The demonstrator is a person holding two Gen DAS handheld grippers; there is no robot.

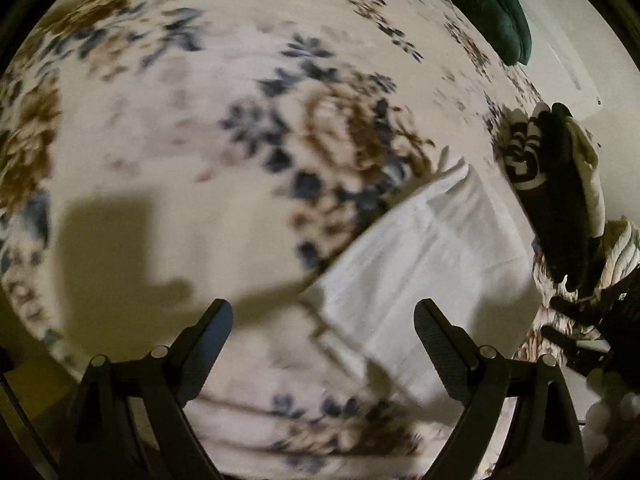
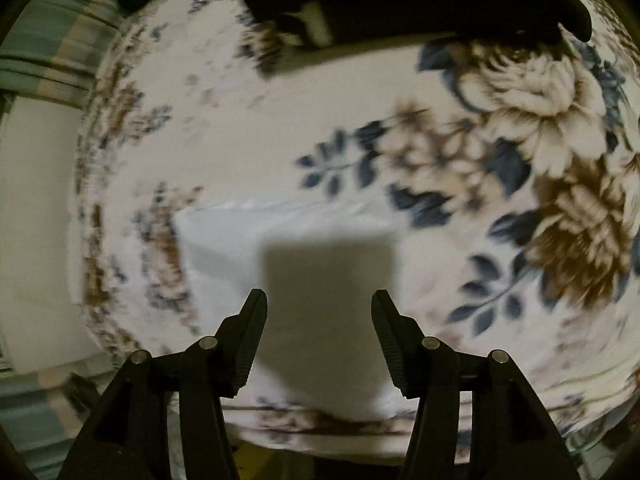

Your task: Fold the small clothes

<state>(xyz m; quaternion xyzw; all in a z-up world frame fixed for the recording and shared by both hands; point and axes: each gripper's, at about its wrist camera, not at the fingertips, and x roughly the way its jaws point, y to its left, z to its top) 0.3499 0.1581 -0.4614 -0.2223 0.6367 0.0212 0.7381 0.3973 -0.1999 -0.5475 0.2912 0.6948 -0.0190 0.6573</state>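
White cloth, a small folded garment, is lying flat on the flower-printed blanket that is covering the surface under us. In the left wrist view it is sitting ahead and to the right of our left claw, whose fingers are spread wide and holding nothing; the right finger is overlapping the cloth's near edge in the picture, though we cannot tell whether it is touching. A blocky shadow is falling on the blanket to the left of the cloth.

In the right wrist view the same white cloth is lying directly ahead of our right claw, which is also standing open and empty above it, casting a square shadow across the fabric. The cloth's far edge is running roughly straight across the blanket, near the blanket's left border.

At the right edge of the left view a pile of dark and light clothes is resting well apart from the cloth, and a dark green cushion is showing at the top. Both views are blurring slightly.
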